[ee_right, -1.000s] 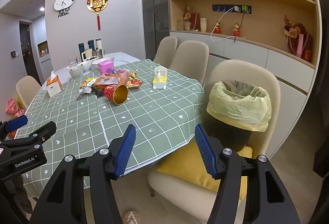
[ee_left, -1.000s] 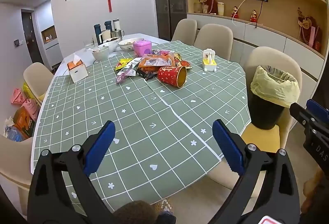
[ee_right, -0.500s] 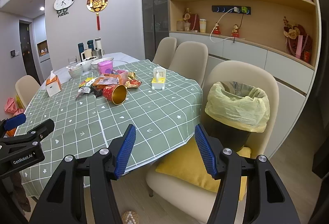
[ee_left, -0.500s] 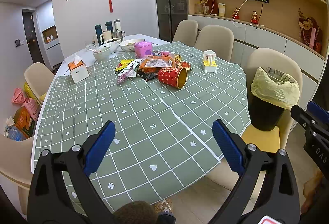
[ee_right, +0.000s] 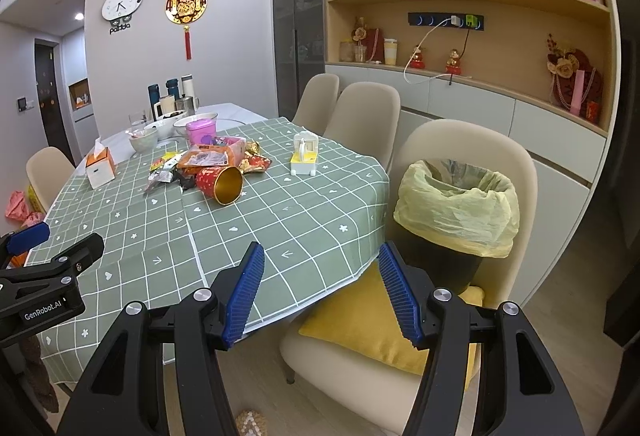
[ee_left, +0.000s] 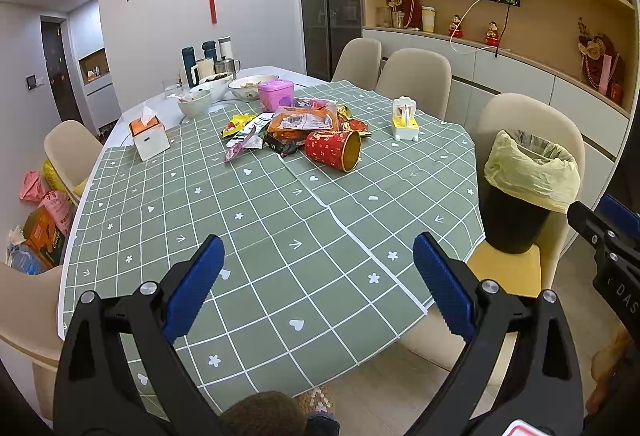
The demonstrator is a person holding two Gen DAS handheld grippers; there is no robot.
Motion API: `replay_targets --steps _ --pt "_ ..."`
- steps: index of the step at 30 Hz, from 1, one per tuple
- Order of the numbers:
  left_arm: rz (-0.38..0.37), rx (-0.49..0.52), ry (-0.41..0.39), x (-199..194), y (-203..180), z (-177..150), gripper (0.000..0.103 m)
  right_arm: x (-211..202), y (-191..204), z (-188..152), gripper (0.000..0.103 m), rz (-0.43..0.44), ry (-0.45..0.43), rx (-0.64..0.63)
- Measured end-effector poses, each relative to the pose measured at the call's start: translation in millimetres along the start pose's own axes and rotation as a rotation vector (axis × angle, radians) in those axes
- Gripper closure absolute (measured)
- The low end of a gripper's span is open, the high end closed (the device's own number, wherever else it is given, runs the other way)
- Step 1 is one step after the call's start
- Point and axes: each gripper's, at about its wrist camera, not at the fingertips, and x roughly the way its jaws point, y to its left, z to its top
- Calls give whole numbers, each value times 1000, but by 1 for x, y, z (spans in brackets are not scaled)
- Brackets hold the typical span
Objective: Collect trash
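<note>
Holding above the near edge of the table (ee_left: 120, 236), the left tool (ee_left: 316, 284) and the right tool (ee_right: 320, 292) both stand released, jaws spread wide, nothing between the ribbed blue pads.

Target location: the trash pile (ee_left: 296, 128) lies at the far middle of the table, straight ahead of the left tool and ahead and to the left of the right tool. Both tools are well apart from it. The left tool appears the nearer and better aligned; the right tool sits closer to the bin (ee_right: 452, 220).

Key relation: the red cup (ee_left: 334, 150) lies on its side at the near edge of the pile. Its long axis runs across the approach line, with the gold-lined mouth turned toward the right. Closing the jaws across the cup wall seems more practical than gripping end to end.

Materials:
- Red cup: printed paper, tapered, light, likely to roll or crush.
- Wrappers (ee_left: 244, 136): thin crinkled foil and film, flat, overlapping.
- Tablecloth (ee_left: 256, 236): smooth green grid-printed sheet, apparently two panels that meet at a seam.
- Bin: dark, round, lined with a loose yellow bag, standing on a chair cushion (ee_right: 360, 320) just beside the table.
</note>
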Motion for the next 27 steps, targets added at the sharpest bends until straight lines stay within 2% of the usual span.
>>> replay_targets --steps 27 --pt "-10 -5 1 3 5 -3 12 1 3 0 46 3 10 12"
